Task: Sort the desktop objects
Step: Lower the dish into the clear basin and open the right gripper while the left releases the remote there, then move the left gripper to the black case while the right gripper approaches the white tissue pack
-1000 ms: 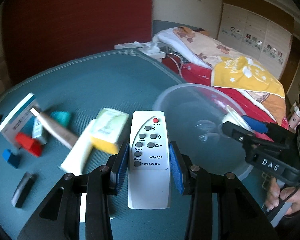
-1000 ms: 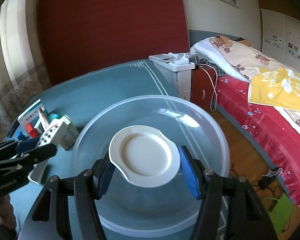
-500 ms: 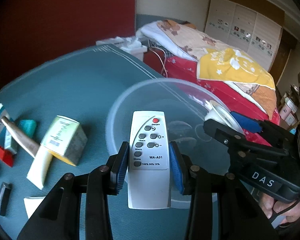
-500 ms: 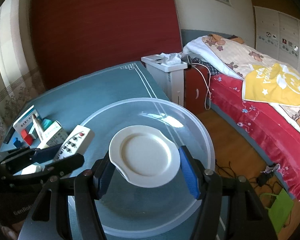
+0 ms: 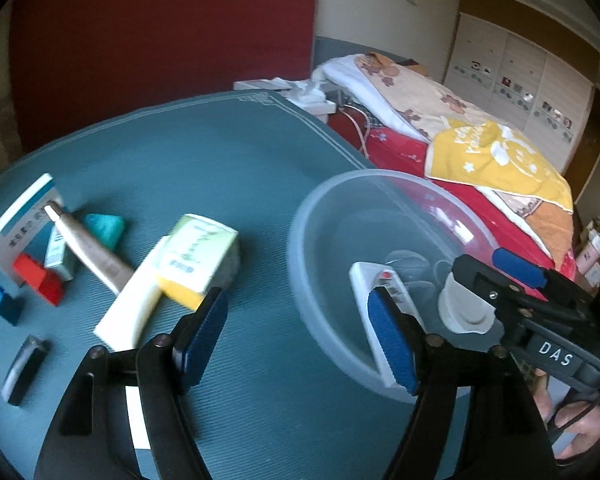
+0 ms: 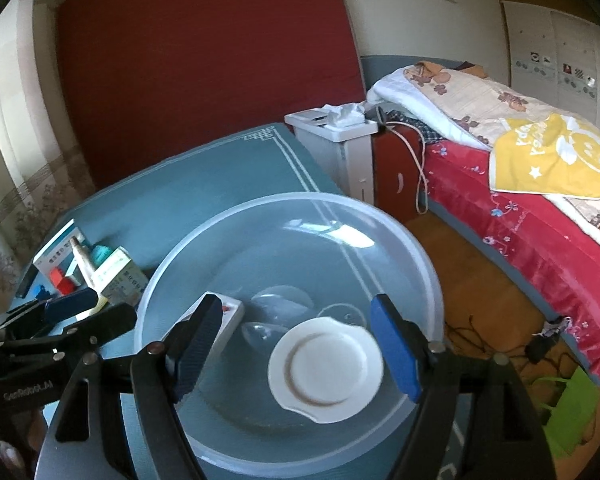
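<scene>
I judge the clear plastic basin (image 6: 380, 224) light, smooth-walled and slippery; its rolled rim is the place to grip, though I only drop things into it. It sits at the table's right edge on the ribbed teal mat (image 5: 204, 152).

The white remote (image 5: 364, 280) leans inside the basin's left wall: rigid, flat, best pinched across its long sides. My left gripper (image 5: 300, 336) is opening, jaws wide, pads clear of it.

The small white dish (image 6: 326, 368) lies on the basin floor, glazed, hard, probably chippable. My right gripper (image 6: 296, 352) is opening too, nothing pressed.

Left on the mat: a light cardboard box (image 5: 198, 256) and a soft squeezable tube (image 5: 90, 250).
</scene>
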The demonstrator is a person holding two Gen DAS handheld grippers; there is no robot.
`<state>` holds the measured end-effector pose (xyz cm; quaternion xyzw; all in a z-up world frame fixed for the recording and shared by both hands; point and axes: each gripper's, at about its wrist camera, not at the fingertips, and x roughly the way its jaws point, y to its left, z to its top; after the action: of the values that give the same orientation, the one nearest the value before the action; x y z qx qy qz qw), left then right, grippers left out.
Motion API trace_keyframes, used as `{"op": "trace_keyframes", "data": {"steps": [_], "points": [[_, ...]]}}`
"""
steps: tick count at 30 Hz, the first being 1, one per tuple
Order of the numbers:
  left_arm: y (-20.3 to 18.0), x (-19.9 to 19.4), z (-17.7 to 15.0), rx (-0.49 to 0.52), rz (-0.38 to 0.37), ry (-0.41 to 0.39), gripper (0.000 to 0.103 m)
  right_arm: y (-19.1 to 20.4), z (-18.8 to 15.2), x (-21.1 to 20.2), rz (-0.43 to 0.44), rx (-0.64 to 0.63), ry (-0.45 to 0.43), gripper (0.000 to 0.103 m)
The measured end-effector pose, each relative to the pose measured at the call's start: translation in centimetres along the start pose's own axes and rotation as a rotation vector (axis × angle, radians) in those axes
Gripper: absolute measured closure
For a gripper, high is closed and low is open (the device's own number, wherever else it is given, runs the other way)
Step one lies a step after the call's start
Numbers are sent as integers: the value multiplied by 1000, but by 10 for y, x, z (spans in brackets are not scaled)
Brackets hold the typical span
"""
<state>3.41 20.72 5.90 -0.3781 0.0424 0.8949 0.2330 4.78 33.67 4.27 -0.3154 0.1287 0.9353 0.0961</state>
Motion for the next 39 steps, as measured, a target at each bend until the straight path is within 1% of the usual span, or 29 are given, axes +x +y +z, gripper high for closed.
{"op": "trace_keyframes", "data": {"steps": [6,15,21,25,33,39], "points": [[11,-9,-7,4,71,-18,27,2,0,-1,27,3,-9,22],[33,-20,-17,-43,101,-20,27,12,-3,-4,52,-4,-15,21],[47,-28,-24,-75,131,-26,27,20,-7,-6,69,-22,-12,21],[60,-31,-30,-90,164,-27,27,25,-10,-8,77,-27,-11,21],[90,-40,-42,-138,195,-32,27,39,-18,-9,92,-47,0,20],[117,-42,-49,-165,237,-19,27,50,-22,-8,109,-61,8,20]]}}
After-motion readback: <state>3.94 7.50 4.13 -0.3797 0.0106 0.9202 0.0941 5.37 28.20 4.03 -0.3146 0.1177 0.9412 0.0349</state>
